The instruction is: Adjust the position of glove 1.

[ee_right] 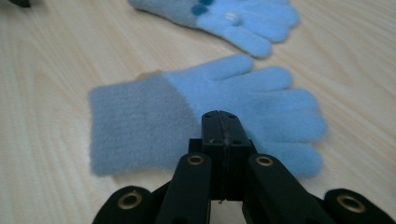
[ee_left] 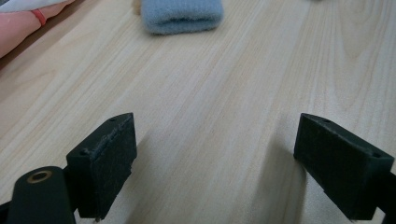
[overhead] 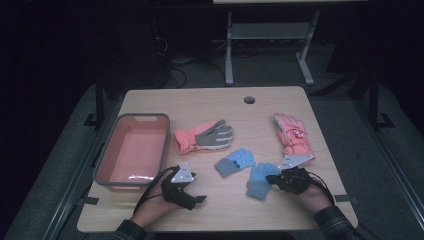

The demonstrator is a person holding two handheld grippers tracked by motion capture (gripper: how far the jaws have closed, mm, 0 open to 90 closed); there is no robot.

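**Risk: closed jaws may shove the blue glove**

Currently, left of centre, the left gripper [overhead: 199,199] rests with jaws apart, holding nothing. Lower right, the right gripper [overhead: 271,178] has jaws together at the blue glove [overhead: 261,180]; pushing on could slide it across the surface [overhead: 210,102] ungripped.

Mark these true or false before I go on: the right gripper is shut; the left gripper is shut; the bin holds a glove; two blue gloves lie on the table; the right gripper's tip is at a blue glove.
1. The right gripper is shut. True: its jaws meet.
2. The left gripper is shut. False: its jaws stand wide apart over bare table.
3. The pink bin holds a glove. False: nothing lies inside it.
4. Two blue gloves lie on the table. True: the near blue glove and the far blue glove.
5. The right gripper's tip is at the near blue glove. True.
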